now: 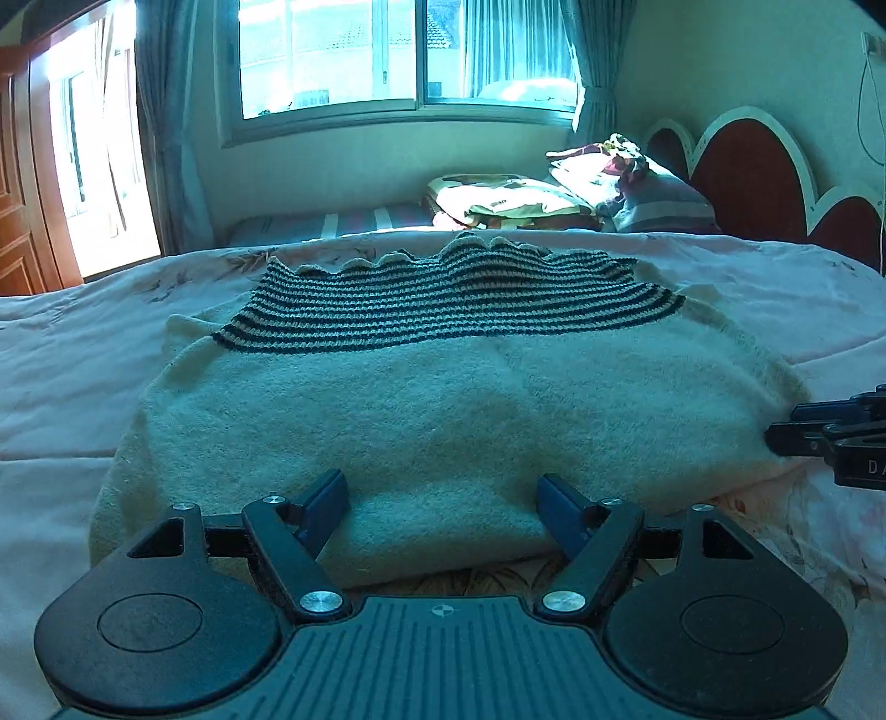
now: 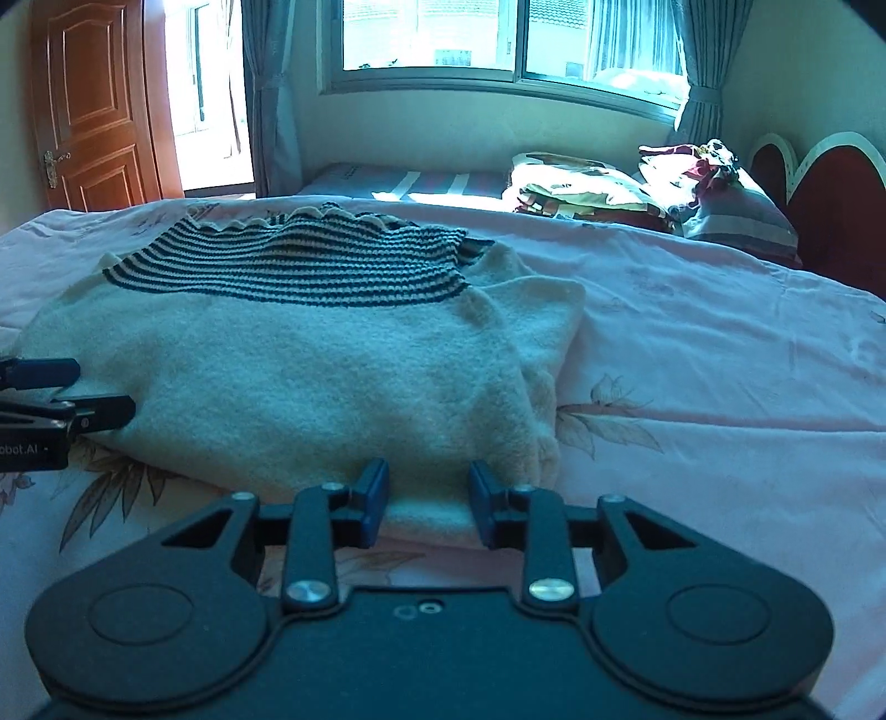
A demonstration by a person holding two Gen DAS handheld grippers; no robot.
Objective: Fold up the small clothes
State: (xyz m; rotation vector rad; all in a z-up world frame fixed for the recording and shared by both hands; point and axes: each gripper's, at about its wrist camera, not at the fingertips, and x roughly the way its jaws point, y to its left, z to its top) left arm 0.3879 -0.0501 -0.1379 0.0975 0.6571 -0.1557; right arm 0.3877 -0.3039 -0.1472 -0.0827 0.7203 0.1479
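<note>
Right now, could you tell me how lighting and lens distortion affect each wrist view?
Left wrist view: the window is blown out, the sweater is dim with a bluish cast, and the fisheye bends the bed edge. Right wrist view: glare at the window and doorway, dark corners, sharp focus on the sweater.

Bright daylight pours through the wide window (image 2: 515,39) on the far wall, curtains (image 2: 700,61) drawn to the sides. A brown wooden door (image 2: 91,105) stands at the left by a sunlit opening. A bed (image 2: 720,354) in pink floral sheets fills the foreground, its red scalloped headboard (image 1: 747,171) at right, pillows (image 2: 736,213) and bedding (image 1: 509,202) piled beside it.
</note>
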